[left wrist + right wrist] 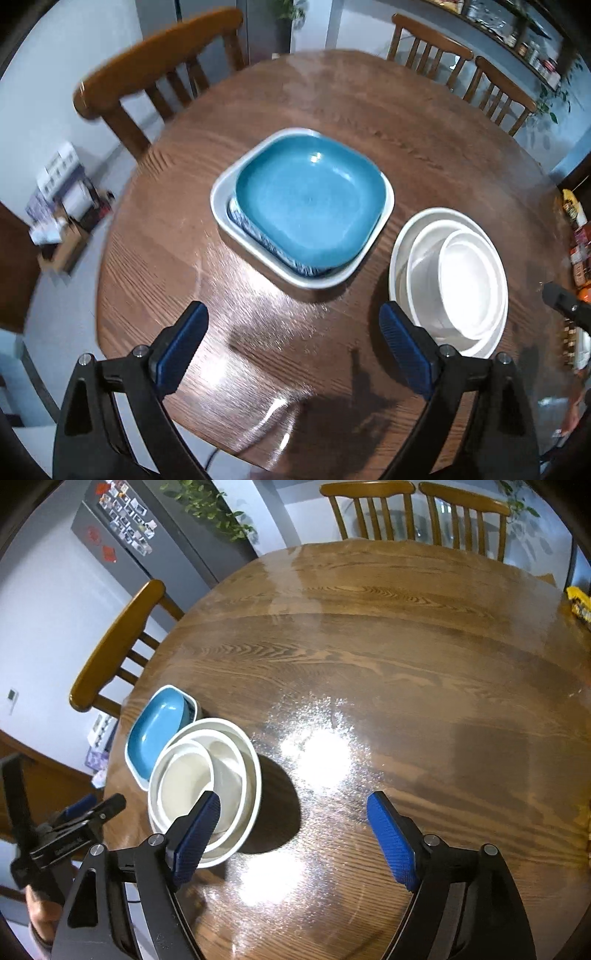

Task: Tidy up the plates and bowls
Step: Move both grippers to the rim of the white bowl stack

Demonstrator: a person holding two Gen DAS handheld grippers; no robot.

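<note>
A teal square plate (310, 199) lies on a dark blue patterned plate (258, 236) inside a white square dish (221, 206) mid-table. To its right, white round bowls (469, 280) sit nested in a stack of three. My left gripper (293, 347) is open and empty, above bare table in front of both stacks. In the right wrist view the white bowls (221, 771) and the teal plate (155, 731) are at the left. My right gripper (293, 834) is open and empty; its left finger overlaps the bowls' near rim in view.
The round wooden table (406, 664) is glossy with glare. Wooden chairs (159, 70) stand at the left and far sides (413, 509). Boxes (62, 195) lie on the floor at left. Shelves with jars (535, 51) are at far right. The left gripper's body (70, 830) shows at the lower left.
</note>
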